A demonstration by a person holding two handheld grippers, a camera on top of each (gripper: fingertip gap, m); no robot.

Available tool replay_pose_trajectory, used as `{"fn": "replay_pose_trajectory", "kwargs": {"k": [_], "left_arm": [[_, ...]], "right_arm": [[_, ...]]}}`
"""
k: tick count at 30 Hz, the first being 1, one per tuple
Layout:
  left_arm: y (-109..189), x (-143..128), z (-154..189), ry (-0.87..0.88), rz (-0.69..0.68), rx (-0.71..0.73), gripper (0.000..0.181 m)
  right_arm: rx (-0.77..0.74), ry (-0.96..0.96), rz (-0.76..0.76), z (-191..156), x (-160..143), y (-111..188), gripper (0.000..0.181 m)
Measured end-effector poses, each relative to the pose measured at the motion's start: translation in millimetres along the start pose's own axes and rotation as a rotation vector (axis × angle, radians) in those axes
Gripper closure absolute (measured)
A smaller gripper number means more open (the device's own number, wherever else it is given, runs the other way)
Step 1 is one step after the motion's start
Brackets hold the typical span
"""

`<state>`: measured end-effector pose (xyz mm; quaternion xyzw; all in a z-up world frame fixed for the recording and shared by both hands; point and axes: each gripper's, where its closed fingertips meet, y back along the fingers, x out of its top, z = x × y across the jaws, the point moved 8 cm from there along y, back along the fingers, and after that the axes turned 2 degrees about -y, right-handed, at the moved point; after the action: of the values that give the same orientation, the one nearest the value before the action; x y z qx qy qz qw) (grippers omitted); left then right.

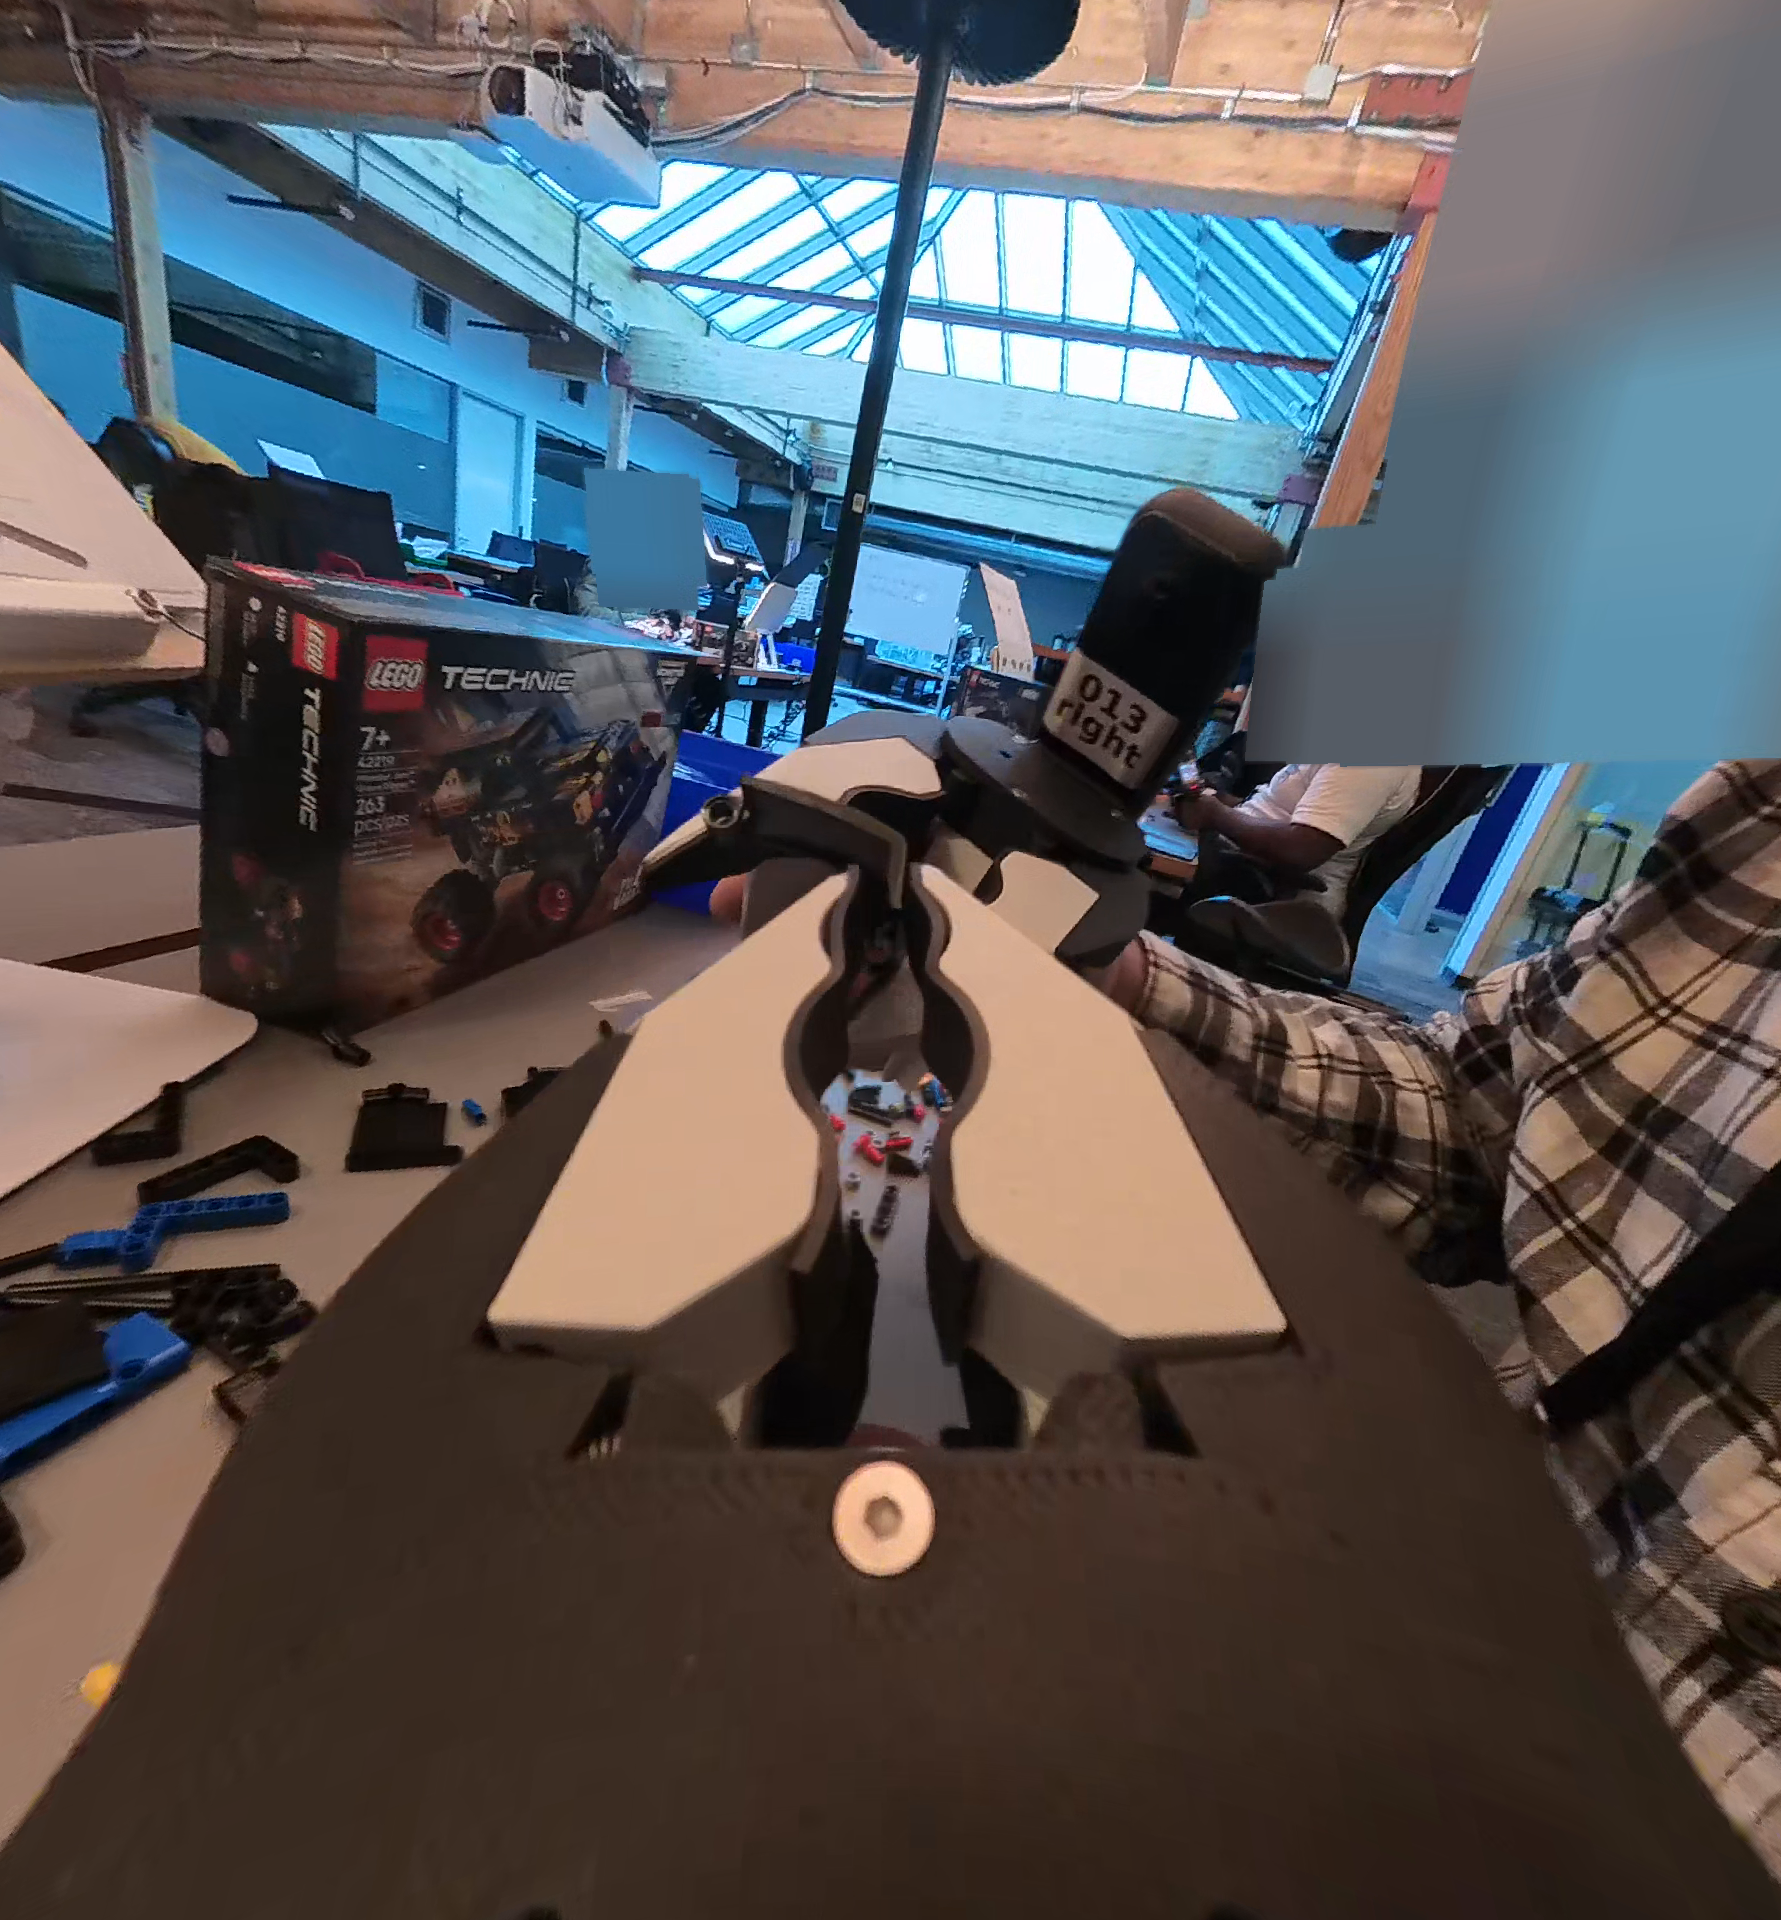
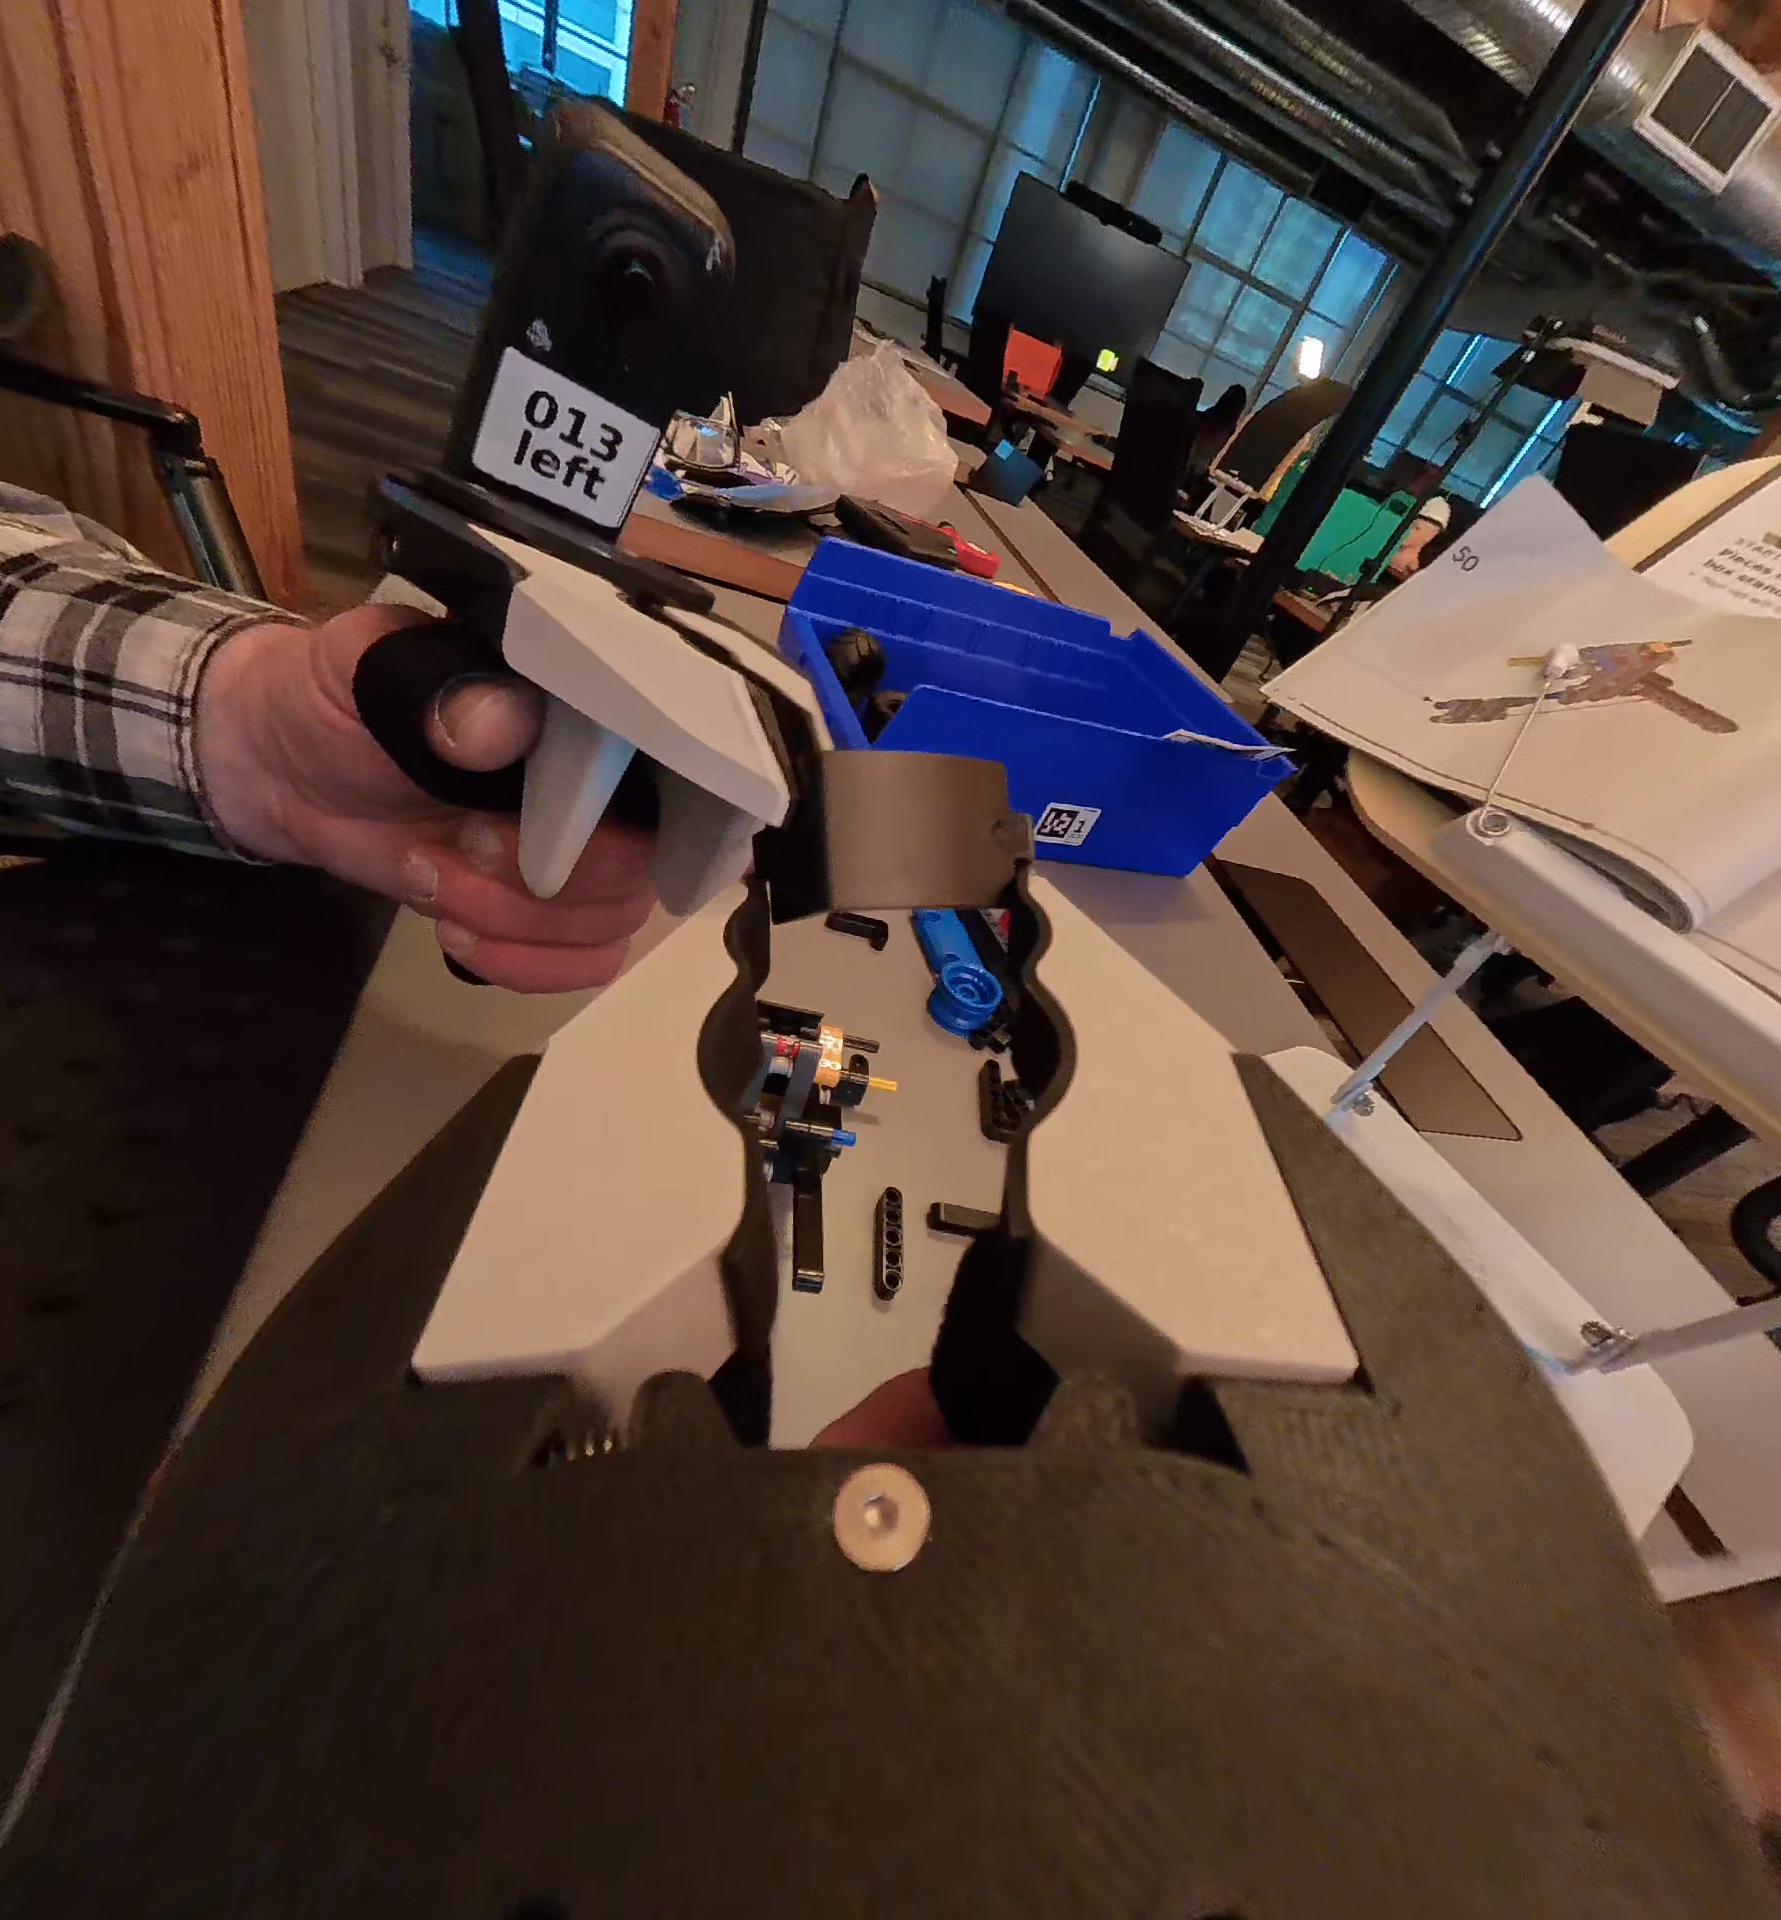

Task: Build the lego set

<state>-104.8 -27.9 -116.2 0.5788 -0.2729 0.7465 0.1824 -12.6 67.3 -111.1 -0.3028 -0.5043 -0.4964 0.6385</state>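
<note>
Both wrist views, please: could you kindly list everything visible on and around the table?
Set box: one, dark, standing on the table's far left in the left wrist view.
Bin: one, blue, beyond the loose pieces in the right wrist view.
Instruction booklet: one, white, open on a stand at right.
Part-built model: one, black and blue, on the table.
Wheel hub: one, blue, near the bin.
Loose beams: several, black and blue, scattered on the grey table.
Plastic bag: one, clear, far back.
Left hand-held gripper: shut, tips meeting the right one.
Right hand-held gripper: shut on a grey panel.
</note>
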Motion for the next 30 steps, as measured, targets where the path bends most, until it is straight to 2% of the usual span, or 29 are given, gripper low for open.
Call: {"fn": "replay_pose_trajectory", "kwargs": {"k": [3, 6, 8, 11, 15, 18, 22, 25, 28, 30], "left_arm": [[0, 3, 2, -0.02, -0.047, -0.034, 0.181], [7, 13, -6, 0.133, -0.031, -0.143, 0.181], [12, 16, -12, 0.246, -0.037, -0.241, 0.181], [15, 12, -13, 0.322, -0.081, -0.355, 0.181], [12, 8, -12, 0.37, -0.108, -0.436, 0.181], [9, 8, -10, 0.398, -0.097, -0.465, 0.181], [7, 7, -17, 0.458, -0.032, -0.424, 0.181], [9, 8, -32, 0.427, 0.021, -0.263, 0.169], [14, 7, -40, 0.256, -0.025, -0.049, 0.147], [14, 6, -37, 0.034, -0.109, 0.107, 0.141]], "right_arm": [[0.015, -0.001, -0.002, -1, 1, 1, 0.138], [0.051, -0.031, 0.022, 1, 3, 9, 0.128], [0.062, -0.051, 0.056, 3, 6, 12, 0.13], [0.05, -0.001, 0.05, 0, 7, 12, 0.133], [0.008, 0.221, -0.012, -13, 7, 8, 0.145], [-0.109, 0.365, -0.045, -12, 7, 8, 0.175], [-0.149, 0.3, -0.06, -4, 8, 9, 0.179], [-0.182, 0.204, -0.139, 5, 1, 6, 0.18], [-0.207, 0.125, -0.24, 12, -8, 2, 0.181], [-0.213, 0.065, -0.302, 16, -13, 0, 0.181]]}}
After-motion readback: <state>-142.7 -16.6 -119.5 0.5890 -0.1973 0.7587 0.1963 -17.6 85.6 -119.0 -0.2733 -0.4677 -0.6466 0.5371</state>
